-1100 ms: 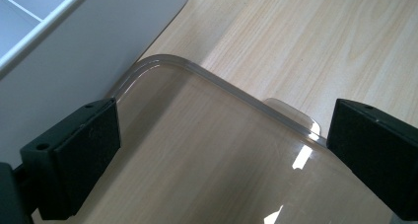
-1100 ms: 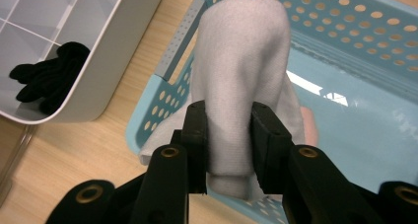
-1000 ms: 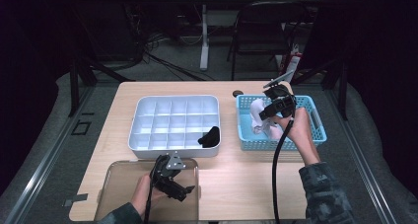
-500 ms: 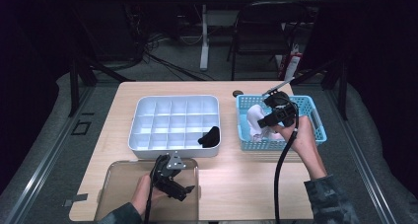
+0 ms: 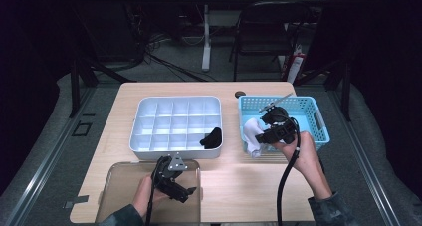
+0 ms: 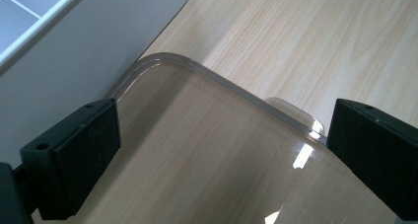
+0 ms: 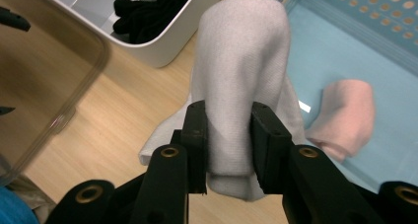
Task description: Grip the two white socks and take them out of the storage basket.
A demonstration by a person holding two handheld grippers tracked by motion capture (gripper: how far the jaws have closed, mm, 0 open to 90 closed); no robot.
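My right gripper (image 7: 229, 115) is shut on a rolled white sock (image 7: 241, 61), which hangs between its pads. In the high view the right gripper (image 5: 261, 136) holds this white sock (image 5: 250, 131) over the near left corner of the blue basket (image 5: 318, 124). A pink sock (image 7: 345, 118) lies in the blue basket (image 7: 355, 41). My left gripper (image 5: 181, 193) rests open on a clear plastic lid (image 5: 119, 196) at the table's front. Its jaws (image 6: 222, 150) stand wide apart over the clear lid (image 6: 197, 160), holding nothing.
A white compartment tray (image 5: 176, 99) stands mid-table with a black sock (image 5: 211, 138) in its near right cell. The white tray (image 6: 74, 46) wall stands close beside my left gripper. The black sock (image 7: 148, 9) lies beyond the white one. A chair and cables lie beyond the table.
My right gripper has carried the white sock from the basket's middle toward its near left corner. The left gripper has stayed on the lid.
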